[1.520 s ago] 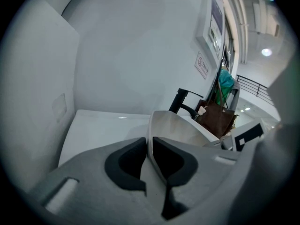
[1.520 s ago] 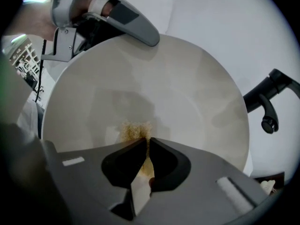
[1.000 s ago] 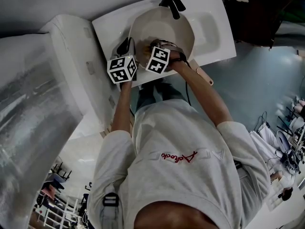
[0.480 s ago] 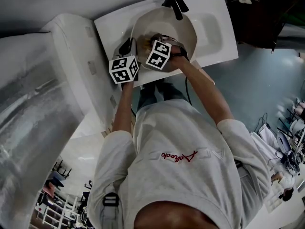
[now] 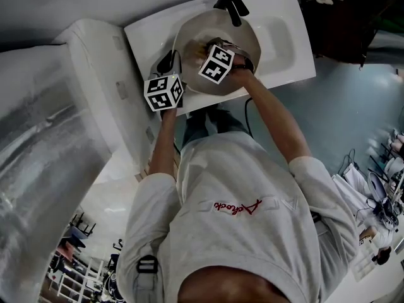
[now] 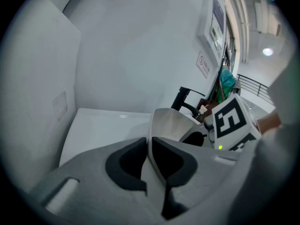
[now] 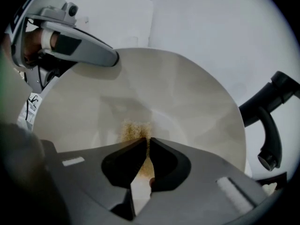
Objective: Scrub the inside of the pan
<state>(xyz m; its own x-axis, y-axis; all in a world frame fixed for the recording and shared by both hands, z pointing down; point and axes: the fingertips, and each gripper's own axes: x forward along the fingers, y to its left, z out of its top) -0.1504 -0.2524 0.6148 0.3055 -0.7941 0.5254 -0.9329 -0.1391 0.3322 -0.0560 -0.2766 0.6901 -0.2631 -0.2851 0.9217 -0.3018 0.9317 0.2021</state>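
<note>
Both arms reach forward — the left arm (image 5: 161,145) close to the body, the right arm (image 5: 278,126) angled inward. The left gripper (image 6: 149,142) pinches the pan (image 6: 171,123) rim; the right gripper (image 7: 147,142) points steeply down — jaws nearly together on a yellowish scrub pad (image 7: 134,130).

A black faucet (image 5: 228,0) is mounted at the far rim of a white sink (image 5: 287,24). Grey-blue floor (image 5: 344,112) is seen beside it. A small sign (image 6: 204,63) is fixed to the wall.

The person wears a pale grey short-sleeved T-shirt (image 5: 240,188) with red script (image 5: 237,207), perhaps a logo. The left gripper (image 6: 147,146) and right gripper (image 7: 147,144) are grey, black-padded, each bearing a black-and-white marker cube (image 5: 163,92).
</note>
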